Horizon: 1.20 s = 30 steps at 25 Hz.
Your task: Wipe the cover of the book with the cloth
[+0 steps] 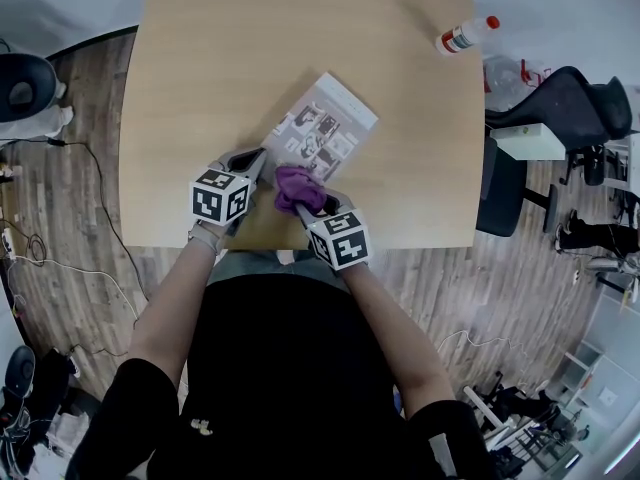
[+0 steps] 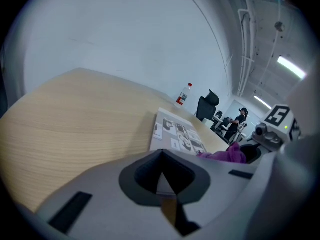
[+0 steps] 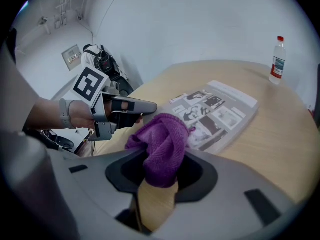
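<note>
A book [image 1: 325, 133] with a grey cover full of small pictures lies flat on the wooden table [image 1: 200, 58], near its front middle. My right gripper [image 1: 303, 204] is shut on a bunched purple cloth [image 1: 298, 188], held just off the book's near corner. In the right gripper view the cloth [image 3: 162, 146] bulges up out of the gripper [image 3: 159, 176], with the book [image 3: 215, 111] beyond it. My left gripper [image 1: 257, 160] is shut and holds nothing, its tip beside the book's near-left edge. In the left gripper view that gripper [image 2: 162, 184] points toward the book [image 2: 177, 133].
A clear plastic bottle [image 1: 465, 36] with a red cap lies near the table's far right edge. A black office chair [image 1: 560, 108] stands to the right of the table. Cables trail over the wooden floor [image 1: 60, 228] at the left.
</note>
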### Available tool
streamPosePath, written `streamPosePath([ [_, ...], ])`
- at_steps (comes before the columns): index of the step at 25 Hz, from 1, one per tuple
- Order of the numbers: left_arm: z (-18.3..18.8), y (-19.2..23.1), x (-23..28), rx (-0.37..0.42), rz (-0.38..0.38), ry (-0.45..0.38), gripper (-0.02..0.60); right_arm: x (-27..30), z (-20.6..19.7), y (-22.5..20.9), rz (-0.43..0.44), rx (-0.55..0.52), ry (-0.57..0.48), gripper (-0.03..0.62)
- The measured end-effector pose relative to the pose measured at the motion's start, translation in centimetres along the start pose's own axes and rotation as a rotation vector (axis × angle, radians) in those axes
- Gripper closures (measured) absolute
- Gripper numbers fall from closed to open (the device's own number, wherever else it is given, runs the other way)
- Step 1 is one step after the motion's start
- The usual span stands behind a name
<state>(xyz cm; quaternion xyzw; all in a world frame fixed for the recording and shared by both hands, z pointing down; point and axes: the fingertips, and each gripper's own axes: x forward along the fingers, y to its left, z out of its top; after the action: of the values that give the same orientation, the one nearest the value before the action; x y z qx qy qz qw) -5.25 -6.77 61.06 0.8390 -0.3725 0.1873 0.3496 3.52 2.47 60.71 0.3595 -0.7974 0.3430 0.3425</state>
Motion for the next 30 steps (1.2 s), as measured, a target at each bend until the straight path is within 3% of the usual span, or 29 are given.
streamPosePath([
  [3, 0.0, -0.2, 0.0, 0.033, 0.011, -0.012, 0.561, 0.3, 0.7, -0.3, 0.001, 0.019, -0.002, 0.437],
  [13, -0.4, -0.5, -0.3, 0.036, 0.009, -0.029, 0.561, 1.1, 3.5, -3.5, -0.013, 0.066, -0.029, 0.436],
  [30, -0.3, -0.5, -0.4, 0.026, 0.003, -0.038, 0.561, 0.9, 8.8, -12.7, -0.064, 0.151, -0.068, 0.435],
])
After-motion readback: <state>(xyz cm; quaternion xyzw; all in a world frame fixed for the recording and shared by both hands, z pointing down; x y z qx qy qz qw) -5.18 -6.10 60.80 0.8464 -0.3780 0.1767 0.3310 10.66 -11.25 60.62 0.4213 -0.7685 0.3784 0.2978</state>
